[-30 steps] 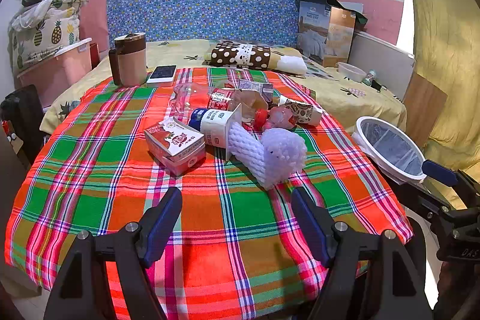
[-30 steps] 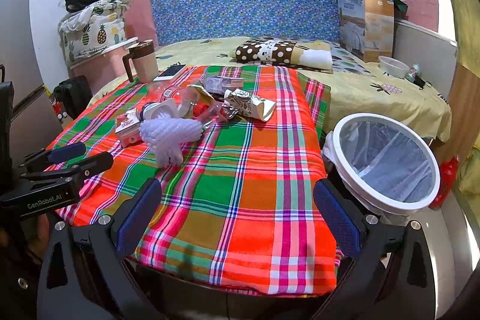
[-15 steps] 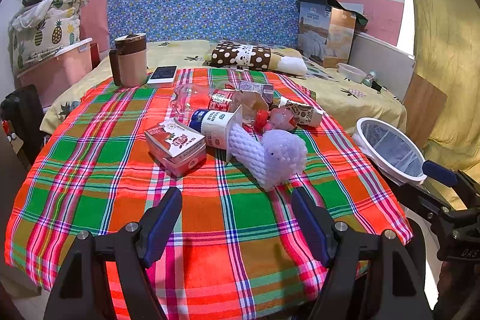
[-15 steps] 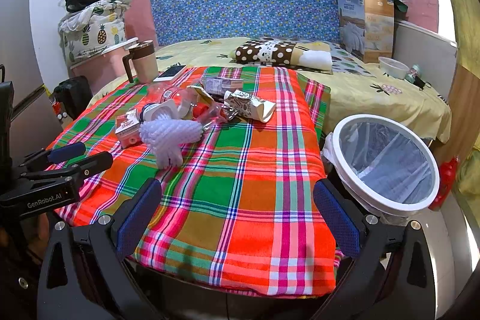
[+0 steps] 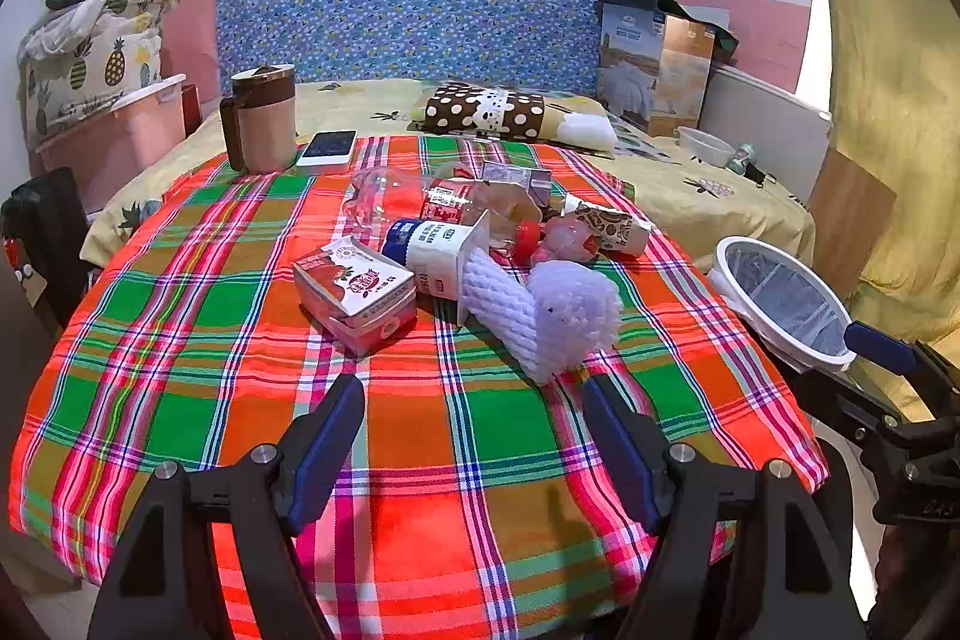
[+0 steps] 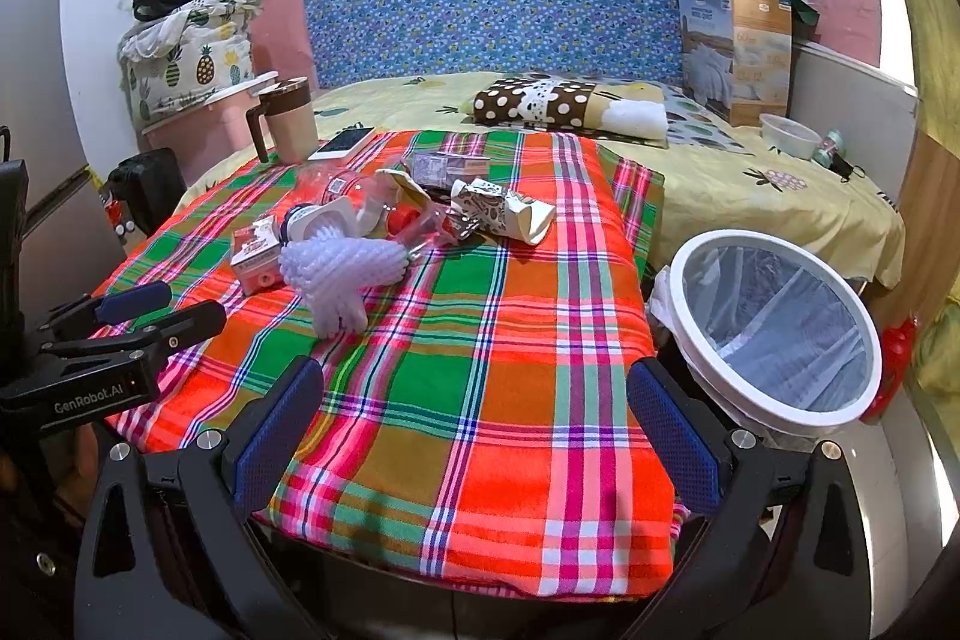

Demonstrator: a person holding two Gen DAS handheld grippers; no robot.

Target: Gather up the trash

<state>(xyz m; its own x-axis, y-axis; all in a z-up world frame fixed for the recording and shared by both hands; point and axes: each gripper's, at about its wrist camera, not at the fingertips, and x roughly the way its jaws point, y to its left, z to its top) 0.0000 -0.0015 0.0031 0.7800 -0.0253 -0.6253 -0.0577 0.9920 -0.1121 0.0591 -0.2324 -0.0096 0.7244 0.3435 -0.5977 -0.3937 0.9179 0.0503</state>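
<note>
Trash lies in a heap mid-table on the plaid cloth: a red-and-white carton, a white yogurt cup, a clear plastic bottle, a patterned paper wrapper and a white foam net sleeve. My left gripper hovers open over the near cloth, short of the heap. My right gripper is open too, above the table's near right corner. The heap shows there as the carton, the foam sleeve and the wrapper. A white-rimmed trash bin stands right of the table.
A brown lidded mug and a phone sit at the table's far left. Behind is a bed with a polka-dot pillow and a cardboard box. A pink storage bin stands at left. The bin hugs the table's right edge.
Barely anything: the left view has shifted very slightly, and both grippers stay open in place.
</note>
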